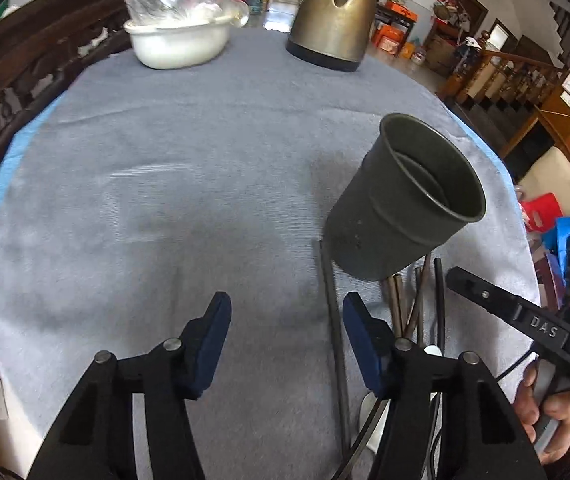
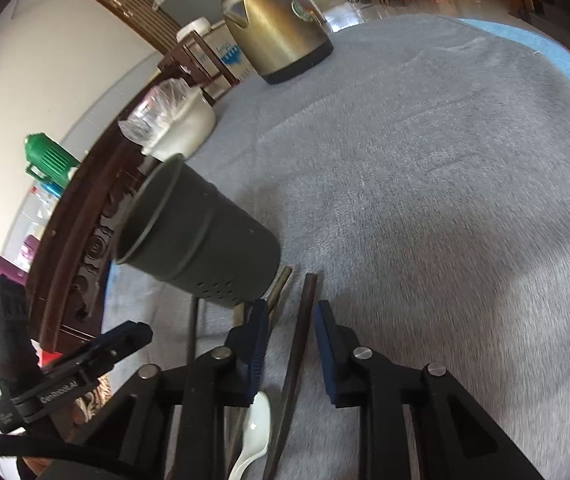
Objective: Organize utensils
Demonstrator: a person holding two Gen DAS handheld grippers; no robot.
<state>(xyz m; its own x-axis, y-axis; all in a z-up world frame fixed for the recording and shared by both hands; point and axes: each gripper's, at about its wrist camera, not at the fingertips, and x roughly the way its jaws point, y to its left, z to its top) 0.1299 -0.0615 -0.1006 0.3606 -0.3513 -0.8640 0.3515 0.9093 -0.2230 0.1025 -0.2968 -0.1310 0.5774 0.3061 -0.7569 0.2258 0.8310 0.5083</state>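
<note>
A dark metal utensil holder [image 1: 405, 200] [image 2: 205, 240] stands on the grey cloth [image 1: 165, 180]. Several chopsticks [image 1: 401, 308] lie on the cloth in front of it, with a white spoon [image 2: 257, 428] among them. My left gripper [image 1: 287, 320] is open above the cloth, and one dark chopstick [image 1: 333, 320] lies below it, close to the right pad. My right gripper [image 2: 291, 336] is partly closed over another dark chopstick [image 2: 301, 340], which lies between the pads with a gap on each side. In the left wrist view one finger [image 1: 485, 296] of the right gripper shows at the right, held by a hand [image 1: 545, 400].
A brass-coloured kettle [image 1: 333, 20] [image 2: 277, 24] and a white bowl with a plastic bag in it [image 1: 181, 40] [image 2: 181, 128] stand at the far side. A carved dark wood rim [image 2: 73, 248] edges the table on the left. A green flask [image 2: 49, 160] stands beyond it.
</note>
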